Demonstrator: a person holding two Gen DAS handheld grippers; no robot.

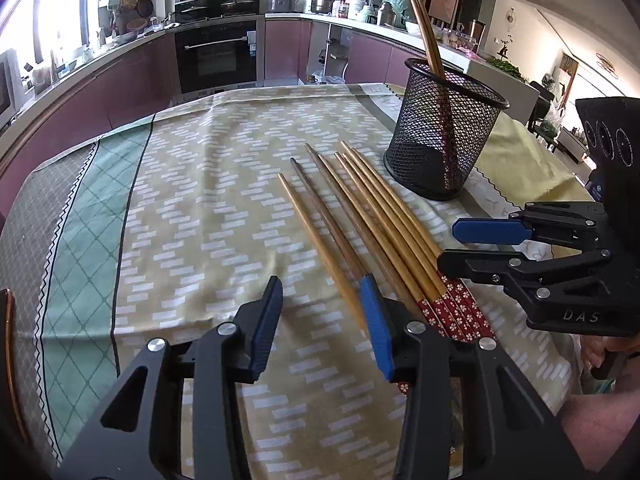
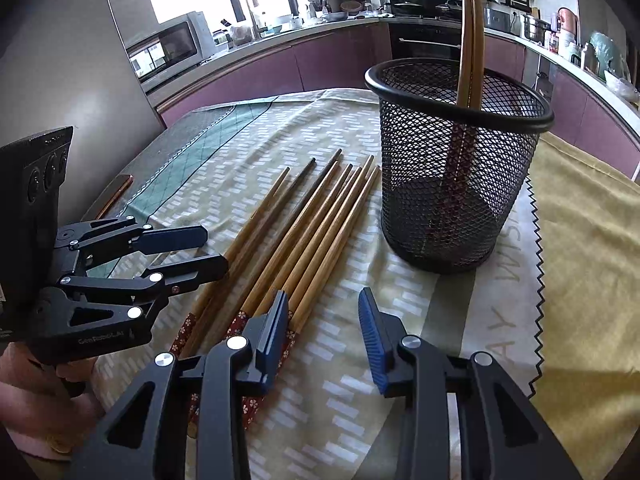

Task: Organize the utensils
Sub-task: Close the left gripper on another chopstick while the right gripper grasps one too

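A: We start with the chopsticks [image 1: 360, 232]. We count about seven of them lying side by side on the tablecloth [image 1: 192, 200], tips fanned toward the far side, patterned red ends toward us. They sit just beside the black mesh holder [image 1: 444, 136].

B: And we see a pair [image 2: 468, 36] already standing in that holder, leaning on its rim. So we judge the sorting begun, with most of it left.

A: Agreed. Now our claws. The left gripper [image 1: 324, 328] hangs low over the near ends, jaws parted with only cloth and one outer chopstick's end showing in the gap. Its right pad [image 1: 376, 328] covers the bundle's left edge, but we cannot say it touches.

B: The right gripper [image 2: 326, 332] is the same story: jaws partly spread, nothing held, bare cloth between them. Its left pad [image 2: 276, 328] sits at the bundle's right edge, near the red ends.

A: So we flank the bundle, one claw on each side, both empty.

B: We read this as the reach for the next pick. What does it call for?

A: We think one claw must straddle a single stick or a pair near the red end, close squarely, then lift and tip it upright over the holder's mouth.

B: The sticks lie touching, so we risk dragging neighbours along.
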